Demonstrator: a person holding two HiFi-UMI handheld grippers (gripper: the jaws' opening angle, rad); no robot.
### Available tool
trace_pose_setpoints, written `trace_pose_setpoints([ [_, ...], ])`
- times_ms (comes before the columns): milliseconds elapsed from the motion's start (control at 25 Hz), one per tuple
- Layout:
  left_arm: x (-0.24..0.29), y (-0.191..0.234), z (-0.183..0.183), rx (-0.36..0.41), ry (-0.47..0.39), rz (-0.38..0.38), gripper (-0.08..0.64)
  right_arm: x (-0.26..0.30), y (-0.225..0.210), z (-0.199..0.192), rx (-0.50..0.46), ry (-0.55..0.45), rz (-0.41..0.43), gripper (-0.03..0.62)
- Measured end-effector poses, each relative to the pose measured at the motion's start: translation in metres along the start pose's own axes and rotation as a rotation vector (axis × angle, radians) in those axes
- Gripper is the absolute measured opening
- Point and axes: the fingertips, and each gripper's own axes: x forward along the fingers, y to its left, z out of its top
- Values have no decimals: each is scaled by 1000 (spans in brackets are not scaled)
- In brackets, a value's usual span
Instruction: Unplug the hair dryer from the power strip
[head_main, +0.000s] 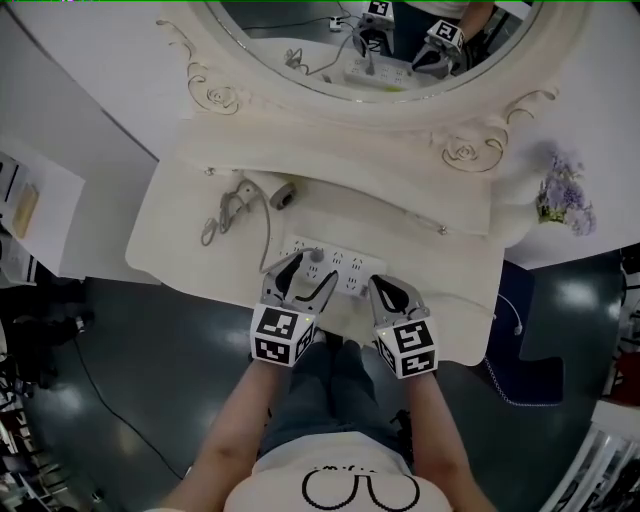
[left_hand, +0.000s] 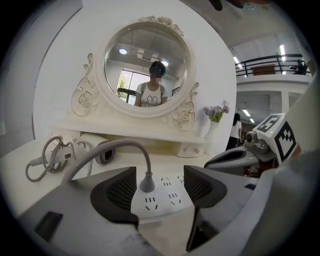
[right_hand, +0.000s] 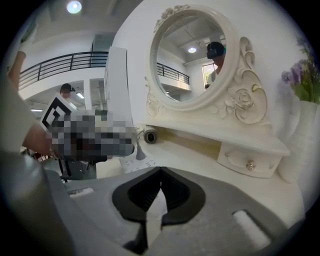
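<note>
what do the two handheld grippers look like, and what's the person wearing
Both are grey, wedge-shaped two-jaw tools: left gripper, right gripper. Each has black ribbed pads inside the jaws and a cube of black-and-white square markers. The person wears a white T-shirt with a glasses drawing and blue jeans.

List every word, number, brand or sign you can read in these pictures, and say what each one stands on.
No text in any view can be read.
Left marker cube and right marker cube: black-and-white square patterns, no letters or numbers.
Shirt: a line of small print above a drawing of glasses, too small to read.
Power strip: socket holes only, no legible label or brand.
</note>
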Motion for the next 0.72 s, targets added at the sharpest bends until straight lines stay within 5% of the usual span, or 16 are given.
trace_pose_setpoints([
  [360, 28, 12, -6, 48, 63, 44, 218, 43, -13, -5, -25, 63, -19, -6],
  [600, 35, 24, -6, 127, 90, 112, 44, 57, -4, -8, -99, 130, 11, -6],
  [720, 35, 24, -5, 135, 91, 110, 40, 57, -4, -8, -95, 137, 14, -6],
])
